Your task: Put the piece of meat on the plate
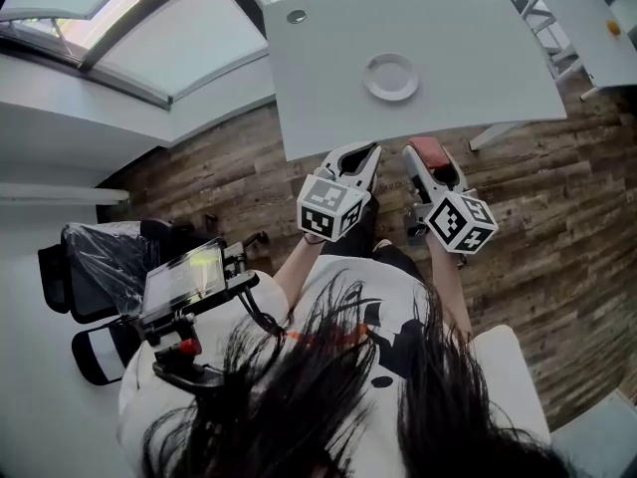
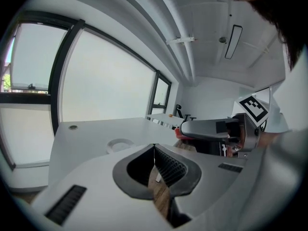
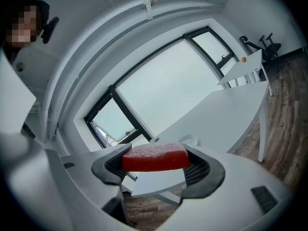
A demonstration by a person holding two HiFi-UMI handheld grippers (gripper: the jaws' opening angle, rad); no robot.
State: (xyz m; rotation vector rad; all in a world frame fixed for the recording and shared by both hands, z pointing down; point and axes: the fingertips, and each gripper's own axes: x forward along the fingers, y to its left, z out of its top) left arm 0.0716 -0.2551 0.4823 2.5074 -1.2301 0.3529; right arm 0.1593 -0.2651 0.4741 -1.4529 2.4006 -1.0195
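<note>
The person stands at the near edge of a white desk [image 1: 468,58] with both grippers raised side by side in front of the body, over the wood floor [image 1: 557,217] and just short of that edge.

The right gripper [image 3: 156,168] has its jaws closed on the piece of meat [image 3: 154,157], a red slab with a pebbled top. The slab lies flat across the gap, each end pressed against a ribbed black pad. In the head view the meat shows as a red patch at the tip of this gripper, just off the near edge of the desk and clear of the desk top.

The left gripper [image 2: 154,148] has its jaws brought together, the tips meeting with nothing between them. Only a strip of floor shows through the narrow opening behind the tips. Its marker cube [image 1: 328,207] sits beside the right gripper's marker cube [image 1: 460,222], and the two grippers are near each other but apart.

The white plate [image 1: 391,77] lies empty on the desk, about midway between the far and near edges and straight ahead of the two grippers. A small round grommet [image 1: 297,16] is set in the desk near its far left corner.

A second white table [image 1: 587,18] stands beyond the desk's right edge with a small orange object [image 1: 614,28] on it. A black chair [image 1: 100,267] stands on the floor to the person's left.
</note>
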